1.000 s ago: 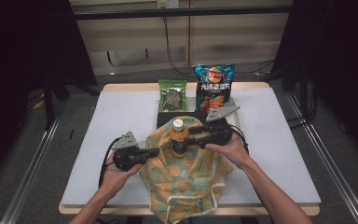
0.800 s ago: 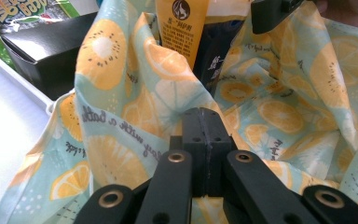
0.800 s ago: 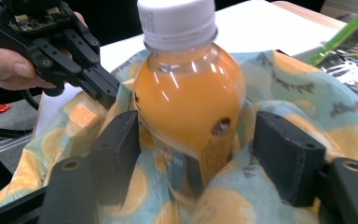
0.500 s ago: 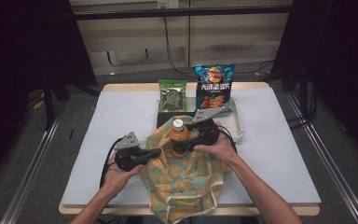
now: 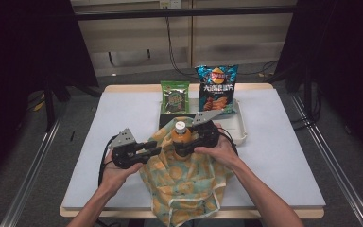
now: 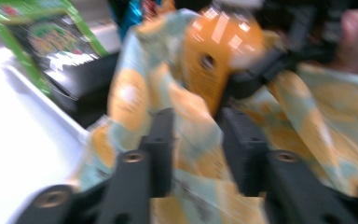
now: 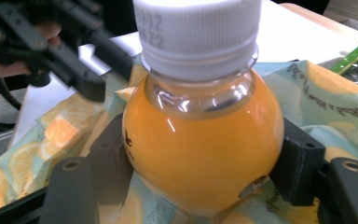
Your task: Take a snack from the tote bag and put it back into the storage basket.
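Note:
An orange juice bottle (image 5: 180, 138) with a white cap stands upright in the mouth of a cloth bag (image 5: 184, 182) printed with orange slices. My right gripper (image 5: 181, 149) comes in from the right. Its jaws have just been closing, and both pads now press the bottle's (image 7: 200, 154) rounded shoulder: the right gripper (image 7: 204, 156) is shut on it. My left gripper (image 5: 157, 149) sits at the bag's left rim. The left gripper (image 6: 198, 122) jaws have just been opening and stand apart, with a fold of the bag's cloth (image 6: 191, 140) loose between them.
At the back, a white tray (image 5: 240, 131) holds a black box (image 5: 165, 121), with a green snack pack (image 5: 174, 96) and a blue chip bag (image 5: 216, 90) leaning upright. The pale table mat (image 5: 283, 161) stretches out on both sides.
My right gripper slid left up to the bottle and closed around it. The left gripper's jaws opened off the bag's rim while that hand stayed in place.

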`<action>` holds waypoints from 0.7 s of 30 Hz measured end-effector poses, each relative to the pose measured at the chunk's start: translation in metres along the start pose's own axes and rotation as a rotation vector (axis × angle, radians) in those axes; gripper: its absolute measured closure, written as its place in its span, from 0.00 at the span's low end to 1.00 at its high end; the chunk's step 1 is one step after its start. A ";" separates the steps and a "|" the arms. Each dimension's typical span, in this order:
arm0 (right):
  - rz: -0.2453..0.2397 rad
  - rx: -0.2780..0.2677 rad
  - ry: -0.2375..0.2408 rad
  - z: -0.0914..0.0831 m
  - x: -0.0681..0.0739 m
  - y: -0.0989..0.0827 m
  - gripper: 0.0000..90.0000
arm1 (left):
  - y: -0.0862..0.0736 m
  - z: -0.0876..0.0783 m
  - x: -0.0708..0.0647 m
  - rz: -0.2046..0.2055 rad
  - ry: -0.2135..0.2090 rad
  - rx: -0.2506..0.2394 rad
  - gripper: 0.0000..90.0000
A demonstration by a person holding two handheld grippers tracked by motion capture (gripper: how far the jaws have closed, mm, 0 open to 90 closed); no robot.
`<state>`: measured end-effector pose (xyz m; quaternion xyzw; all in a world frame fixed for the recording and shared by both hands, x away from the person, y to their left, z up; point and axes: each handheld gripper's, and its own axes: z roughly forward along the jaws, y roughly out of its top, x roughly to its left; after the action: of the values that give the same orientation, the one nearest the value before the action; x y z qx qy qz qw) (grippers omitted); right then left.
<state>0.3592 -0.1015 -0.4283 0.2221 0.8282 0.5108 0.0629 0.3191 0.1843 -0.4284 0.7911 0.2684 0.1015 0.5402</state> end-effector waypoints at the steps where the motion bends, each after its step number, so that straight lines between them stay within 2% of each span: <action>1: -0.001 -0.001 0.004 0.000 0.001 0.000 0.35 | 0.002 0.000 0.003 -0.001 0.000 -0.016 0.59; 2: 0.001 -0.002 0.003 -0.001 0.002 0.001 0.35 | 0.003 0.001 0.005 -0.007 -0.006 -0.020 0.54; 3: -0.001 -0.005 0.005 -0.002 0.002 0.002 0.36 | 0.004 0.002 0.007 -0.016 0.007 -0.015 0.48; 5: 0.000 -0.006 0.006 -0.004 0.003 0.003 0.36 | 0.005 0.006 0.011 -0.029 -0.007 -0.022 0.32; 7: 0.001 -0.008 0.003 -0.005 0.003 0.003 0.36 | 0.006 0.012 0.013 -0.011 0.006 0.001 0.26; 11: 0.004 -0.011 -0.009 -0.009 0.004 0.003 0.36 | 0.003 0.025 0.016 -0.018 0.007 0.034 0.15; 15: 0.014 -0.024 -0.011 -0.013 0.004 0.003 0.36 | 0.002 0.032 0.010 0.036 0.026 0.063 0.13; 16: 0.014 -0.024 -0.011 -0.013 0.004 0.003 0.36 | 0.001 0.034 0.010 0.042 0.053 0.087 0.14; 17: 0.012 -0.024 -0.013 -0.014 0.005 0.003 0.36 | 0.000 0.035 0.012 0.028 0.055 0.094 0.18; 18: 0.013 -0.026 -0.013 -0.015 0.006 0.003 0.36 | -0.001 0.035 0.012 0.018 0.068 0.099 0.25; 20: 0.012 -0.029 -0.014 -0.016 0.007 0.004 0.36 | -0.003 0.033 0.014 0.004 0.091 0.103 0.48; 21: 0.014 -0.028 -0.016 -0.017 0.008 0.004 0.36 | -0.004 0.033 0.014 -0.008 0.081 0.107 0.63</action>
<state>0.3475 -0.1101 -0.4158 0.2312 0.8188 0.5209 0.0690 0.3445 0.1669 -0.4471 0.8130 0.2985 0.1168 0.4861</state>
